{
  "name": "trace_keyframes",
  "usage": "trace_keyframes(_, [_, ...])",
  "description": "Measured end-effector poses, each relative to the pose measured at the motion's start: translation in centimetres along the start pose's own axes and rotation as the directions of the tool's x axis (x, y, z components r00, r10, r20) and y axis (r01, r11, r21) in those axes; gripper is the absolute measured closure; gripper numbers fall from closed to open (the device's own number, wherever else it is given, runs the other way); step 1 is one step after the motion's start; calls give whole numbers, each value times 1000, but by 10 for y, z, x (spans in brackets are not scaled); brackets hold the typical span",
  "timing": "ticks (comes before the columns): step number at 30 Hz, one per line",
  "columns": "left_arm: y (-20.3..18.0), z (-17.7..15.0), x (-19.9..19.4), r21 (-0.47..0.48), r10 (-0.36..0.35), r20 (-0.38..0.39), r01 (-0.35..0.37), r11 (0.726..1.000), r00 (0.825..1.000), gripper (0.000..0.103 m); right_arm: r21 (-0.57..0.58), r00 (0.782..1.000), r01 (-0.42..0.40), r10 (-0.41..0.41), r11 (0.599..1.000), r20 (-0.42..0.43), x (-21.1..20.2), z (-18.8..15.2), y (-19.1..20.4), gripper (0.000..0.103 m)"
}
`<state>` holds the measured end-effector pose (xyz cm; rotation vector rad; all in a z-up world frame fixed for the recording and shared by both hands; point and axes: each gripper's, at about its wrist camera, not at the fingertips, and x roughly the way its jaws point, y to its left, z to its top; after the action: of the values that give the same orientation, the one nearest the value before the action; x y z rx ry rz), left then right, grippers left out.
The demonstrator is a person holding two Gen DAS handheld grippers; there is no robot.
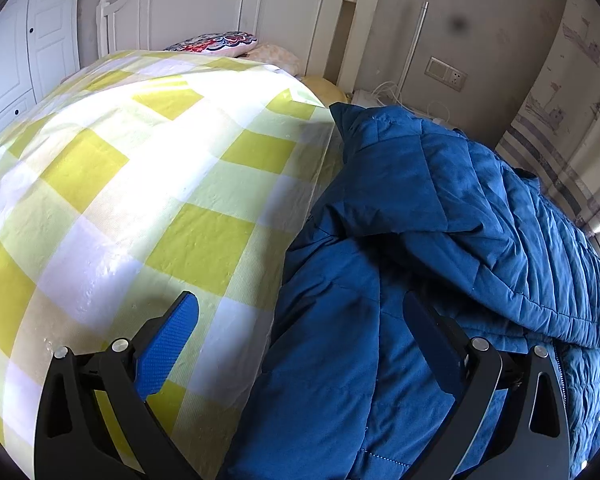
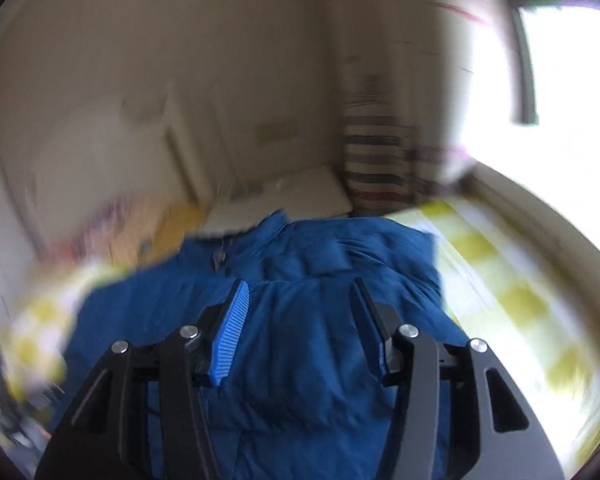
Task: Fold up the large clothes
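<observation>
A blue quilted jacket [image 1: 440, 240] lies bunched on the right side of the bed, one part folded over the rest. My left gripper [image 1: 300, 308] hovers over its left edge with jaws wide open; the left pad is above the sheet, the right one above the jacket, gripping nothing. In the blurred right wrist view the same jacket [image 2: 300, 360] spreads out below my right gripper [image 2: 300, 288]. Its jaws stand apart above the fabric, and nothing is pinched between the blue pads.
A yellow, green and white checked sheet [image 1: 120, 200] covers the bed. A white headboard [image 1: 220, 8] and patterned pillows [image 1: 216, 42] sit at the far end. A wall socket [image 1: 446, 73] and cables are behind the jacket. A bright window [image 2: 560, 100] is on the right.
</observation>
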<state>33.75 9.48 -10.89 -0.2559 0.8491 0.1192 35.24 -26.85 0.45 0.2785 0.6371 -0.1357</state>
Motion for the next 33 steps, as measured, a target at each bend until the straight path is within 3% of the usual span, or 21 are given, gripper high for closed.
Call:
trace_keyframes(2, [3,0,-1,-10,-5,5,5,1000,1000,5,-68,997,7,-13,998,-82,28,0,10,51])
trace_keyframes(5, [5,0,-17,-15,-4,57,5,1000,998,5,-62,968,66,-79,996,-239,67,-23,-6,53])
trace_keyframes(7, [3,7,-39,-13,-17,110,19,1000,994,5,-61,980,21,-33,998,-194,70,-37,-16,53])
trace_keyframes(9, [-6,25,-70,-10,-116,180,120,993,977,5,-49,981,10,-19,999,-191,70,-38,-15,52])
trace_keyframes(13, [-53,69,-76,117,-203,148,186,975,968,5,-46,982,4,-13,999,-189,70,-40,-17,51])
trace_keyframes(16, [-83,88,-31,177,-136,81,120,977,987,5,-26,983,-13,8,1000,-183,66,-40,-20,51])
trace_keyframes(17, [-89,89,-5,178,-117,26,111,978,993,5,-16,983,-22,18,1000,-181,66,-40,-22,51])
trace_keyframes(20, [-95,75,62,191,-40,-118,62,980,992,4,-1,984,-34,33,999,-177,65,-39,-23,51])
trace_keyframes(22, [-98,61,68,241,-19,-57,32,970,998,4,-3,983,-43,42,999,-176,64,-39,-22,51])
trace_keyframes(25, [-102,67,53,235,15,-59,-1,972,998,5,-1,983,-46,45,999,-175,65,-39,-23,51])
trace_keyframes(29, [-124,90,12,256,-45,92,20,966,995,5,11,983,-62,63,998,-174,65,-39,-24,49])
trace_keyframes(31, [-150,103,15,316,-86,84,55,947,993,5,12,982,-67,68,998,-174,65,-40,-24,48])
trace_keyframes(33, [-169,110,44,338,-60,4,56,940,998,5,15,982,-70,72,997,-173,65,-40,-25,48])
